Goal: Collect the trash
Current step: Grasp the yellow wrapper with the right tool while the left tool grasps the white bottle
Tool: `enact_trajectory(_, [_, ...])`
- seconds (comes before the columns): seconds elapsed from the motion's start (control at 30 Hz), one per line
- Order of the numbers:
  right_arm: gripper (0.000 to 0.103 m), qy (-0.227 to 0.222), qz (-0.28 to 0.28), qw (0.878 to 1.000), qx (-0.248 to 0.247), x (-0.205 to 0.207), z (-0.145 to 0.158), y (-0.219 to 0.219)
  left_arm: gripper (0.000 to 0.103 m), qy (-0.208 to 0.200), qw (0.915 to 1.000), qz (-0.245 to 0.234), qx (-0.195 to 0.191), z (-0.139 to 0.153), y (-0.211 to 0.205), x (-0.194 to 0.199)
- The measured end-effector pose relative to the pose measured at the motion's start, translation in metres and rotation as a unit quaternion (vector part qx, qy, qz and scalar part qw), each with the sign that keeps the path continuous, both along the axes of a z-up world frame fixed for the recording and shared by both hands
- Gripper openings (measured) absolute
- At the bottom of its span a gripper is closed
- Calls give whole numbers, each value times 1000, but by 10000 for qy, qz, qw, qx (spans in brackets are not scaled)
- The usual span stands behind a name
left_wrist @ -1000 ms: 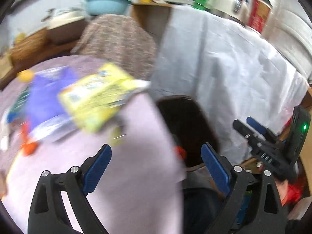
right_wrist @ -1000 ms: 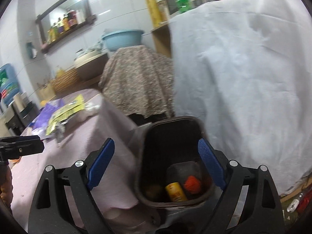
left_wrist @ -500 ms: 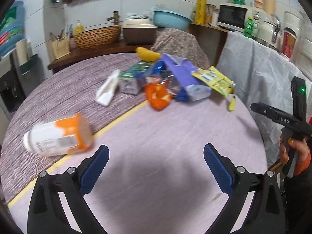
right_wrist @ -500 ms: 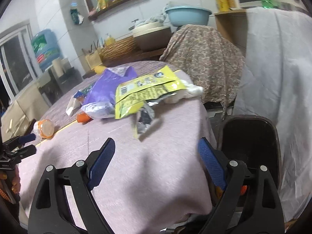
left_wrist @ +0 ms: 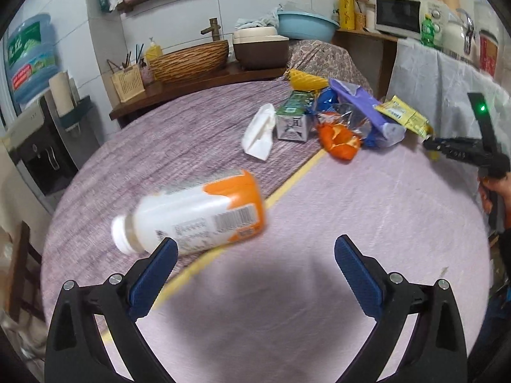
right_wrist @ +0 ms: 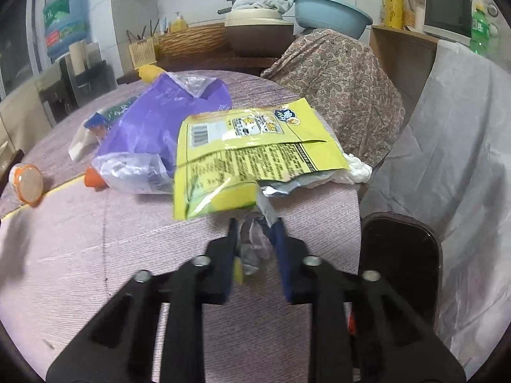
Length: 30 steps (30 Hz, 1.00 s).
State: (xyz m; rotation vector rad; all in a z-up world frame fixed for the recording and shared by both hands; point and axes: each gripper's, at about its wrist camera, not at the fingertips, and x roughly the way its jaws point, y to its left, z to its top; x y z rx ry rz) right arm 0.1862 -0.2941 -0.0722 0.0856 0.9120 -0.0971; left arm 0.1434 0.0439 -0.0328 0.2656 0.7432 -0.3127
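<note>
My left gripper (left_wrist: 255,249) is open and empty above the round table, just in front of a white bottle with an orange label (left_wrist: 191,217) lying on its side. A pile of trash lies farther back: a white tissue (left_wrist: 258,132), a silver carton (left_wrist: 292,121), orange peel (left_wrist: 338,142), a purple bag (left_wrist: 364,108) and a yellow wrapper (left_wrist: 402,116). My right gripper (right_wrist: 255,233) is shut on a small crumpled silver wrapper (right_wrist: 254,244) right at the near edge of the yellow wrapper (right_wrist: 242,156). The black trash bin (right_wrist: 402,255) stands beside the table to its right.
A cloth-covered chair (right_wrist: 338,86) and a white draped counter (right_wrist: 453,146) stand beyond the table edge. A counter behind holds a wicker basket (left_wrist: 191,60), a brown pot (left_wrist: 260,49) and a blue basin (left_wrist: 306,25). A water dispenser (left_wrist: 35,95) stands at left.
My left gripper has swung from the bin back over the table and closed in on the bottle. My right gripper moved up to the yellow wrapper and shut on the small silver wrapper.
</note>
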Motion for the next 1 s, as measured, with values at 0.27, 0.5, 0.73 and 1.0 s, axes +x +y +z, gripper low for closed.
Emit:
enact_trajectory(0.27, [8, -180, -83, 9998, 70, -22, 11, 1, 97, -308, 9871, -862, 1312, 2, 9, 20])
enact_trajectory(0.5, [8, -238, -91, 9996, 153, -35, 20, 2, 97, 17, 9541, -1704, 2463, -18, -7, 41])
enact_trajectory(0.73, [8, -253, -120, 9994, 210, -38, 21, 0, 90, 230, 9230, -1947, 3311, -38, -17, 62])
enact_trajectory(1.0, [8, -406, -88, 9989, 228, -50, 34, -1, 65, 121, 9225, -1997, 3300, -38, -26, 55])
